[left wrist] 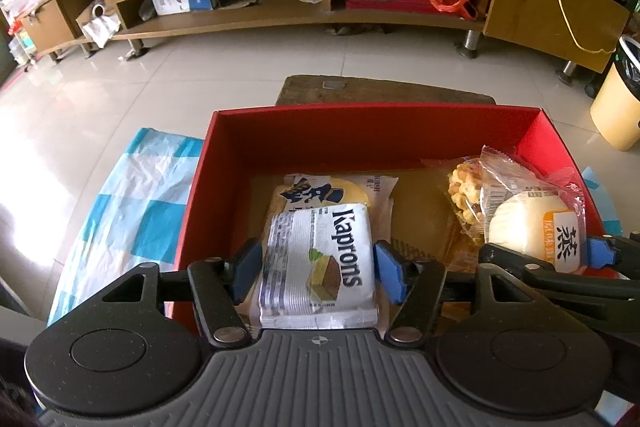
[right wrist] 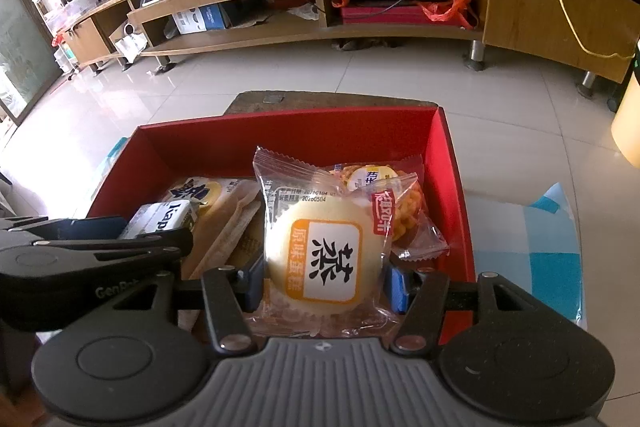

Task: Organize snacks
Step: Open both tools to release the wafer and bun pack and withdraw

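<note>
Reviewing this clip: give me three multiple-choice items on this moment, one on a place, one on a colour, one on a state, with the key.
1. Where is the Kaprons pack?
A. on the floor
B. between the left gripper pads, over the box
C. on the TV shelf

2. What colour is the box?
A. red
B. green
C. white

3. How is the round cake packet placed?
A. lying outside the box
B. torn open
C. sealed, between the right gripper pads

Key: B, the blue pads flank it above the box floor; A, the walls are red inside and out; C, the wrapper is intact and a pad sits at each side.
</note>
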Demonstrator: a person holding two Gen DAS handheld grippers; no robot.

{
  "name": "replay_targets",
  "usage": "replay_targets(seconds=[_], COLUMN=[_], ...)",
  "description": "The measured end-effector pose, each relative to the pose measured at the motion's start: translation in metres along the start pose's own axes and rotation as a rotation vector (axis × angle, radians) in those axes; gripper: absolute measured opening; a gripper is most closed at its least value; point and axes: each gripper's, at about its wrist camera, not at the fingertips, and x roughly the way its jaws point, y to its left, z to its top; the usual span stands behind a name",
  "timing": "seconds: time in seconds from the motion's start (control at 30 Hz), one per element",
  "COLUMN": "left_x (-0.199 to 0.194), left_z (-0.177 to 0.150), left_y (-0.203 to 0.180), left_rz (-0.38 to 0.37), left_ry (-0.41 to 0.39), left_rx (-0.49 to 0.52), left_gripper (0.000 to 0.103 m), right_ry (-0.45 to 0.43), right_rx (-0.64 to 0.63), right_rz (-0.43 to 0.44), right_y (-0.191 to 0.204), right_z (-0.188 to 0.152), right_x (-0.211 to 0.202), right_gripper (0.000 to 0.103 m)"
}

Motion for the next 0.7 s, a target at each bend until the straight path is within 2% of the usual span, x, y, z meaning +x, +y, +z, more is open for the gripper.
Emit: replay_targets(seconds=[0.4,0.7], left_x=[-0.0007,-0.0062], left_z=[0.0017,0.0008], left_y=[0.0075,0.0093], left_rz=[0.02,0.024], left_ry=[-0.011,-0.02], left_rx=[-0.023,-0.028], left_gripper=[0.085,0.088], right_ry=[0.003,-0.001], right_rx=[0.004,0.004], right_rz=[-0.009,-0.042], right_y=[-0.0007,-0.0015], right_z=[0.001,0.0003], right_x=[0.0008,-0.0023], right_gripper=[0.057,0.067])
